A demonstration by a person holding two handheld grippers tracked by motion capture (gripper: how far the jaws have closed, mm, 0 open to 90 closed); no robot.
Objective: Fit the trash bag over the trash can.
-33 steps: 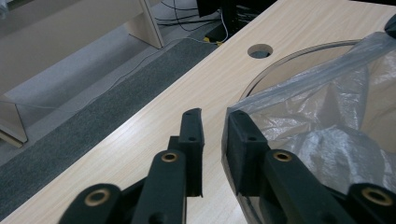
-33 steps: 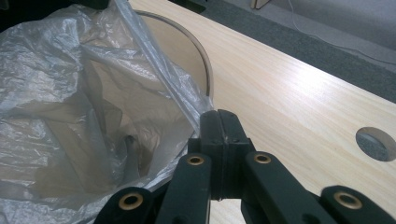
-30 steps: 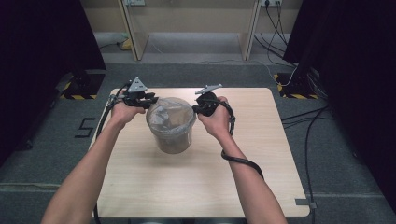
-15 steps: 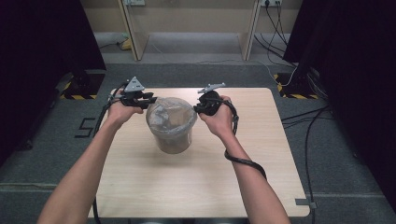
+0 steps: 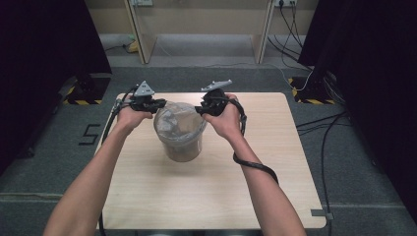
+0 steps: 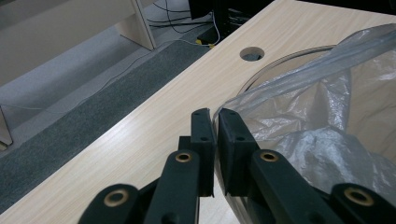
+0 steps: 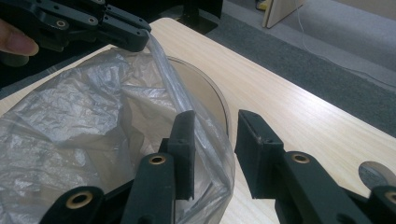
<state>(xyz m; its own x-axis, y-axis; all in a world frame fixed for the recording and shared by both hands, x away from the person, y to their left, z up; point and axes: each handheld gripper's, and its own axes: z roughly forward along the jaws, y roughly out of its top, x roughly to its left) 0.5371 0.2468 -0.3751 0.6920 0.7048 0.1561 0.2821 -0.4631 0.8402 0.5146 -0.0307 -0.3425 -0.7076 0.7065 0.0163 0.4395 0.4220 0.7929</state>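
Left claw [image 6: 215, 122] pinches the thin, crinkly grey plastic bag liner [image 5: 178, 123] at the rim of the round clear bucket [image 5: 183, 148], centre frame on our tabletop [image 5: 265, 162]; right claw [image 7: 215, 140] has just been opening, film loose between. Flimsy, slippery: grip its edge.

Left gripper [image 6: 214, 116] has just been closing, jaws nearly together; right gripper [image 7: 215, 126] has just been opening.

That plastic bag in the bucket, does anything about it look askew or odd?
Yes. The plastic bag sits crumpled inside the clear bucket, not folded over the rim. The left gripper pinches its edge at the rim, pulling a taut strip. The right gripper has just been opening, its fingers loosely astride the film. Nothing is spilled on the table.
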